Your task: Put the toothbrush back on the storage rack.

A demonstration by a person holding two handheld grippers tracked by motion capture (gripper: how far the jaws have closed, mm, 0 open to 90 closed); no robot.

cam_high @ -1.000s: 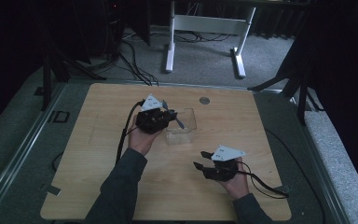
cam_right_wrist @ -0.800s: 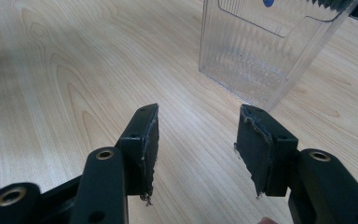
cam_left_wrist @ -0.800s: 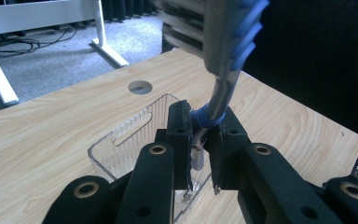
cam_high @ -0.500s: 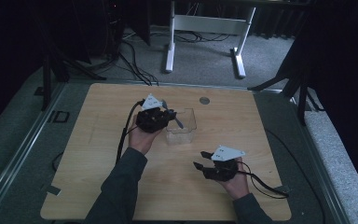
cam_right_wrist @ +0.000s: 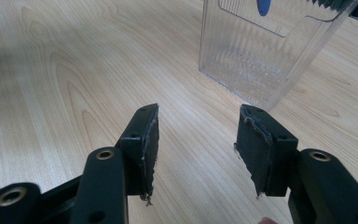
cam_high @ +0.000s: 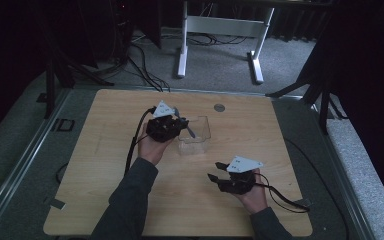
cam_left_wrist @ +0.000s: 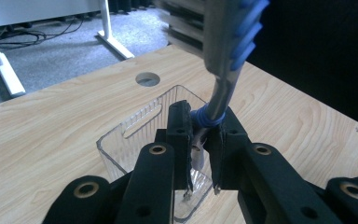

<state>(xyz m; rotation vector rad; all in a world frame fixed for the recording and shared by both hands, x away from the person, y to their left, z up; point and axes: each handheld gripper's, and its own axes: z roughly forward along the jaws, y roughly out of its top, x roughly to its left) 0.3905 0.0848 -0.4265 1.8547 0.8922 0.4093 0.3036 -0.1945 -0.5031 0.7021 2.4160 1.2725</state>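
While our left gripper (cam_left_wrist: pixel 200 140) clamps the toothbrush (cam_left_wrist: pixel 223 60) above the clear box (cam_high: pixel 196 134) at frame centre, our right gripper (cam_high: pixel 219 171) idles half-open, so a tilted release risks tipping the box.

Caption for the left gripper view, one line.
Left gripper clamps a grey-and-blue toothbrush above a clear ribbed plastic box on the light wooden table.

text: none legible | labels: none | brands: none | numbers: none | signs: none
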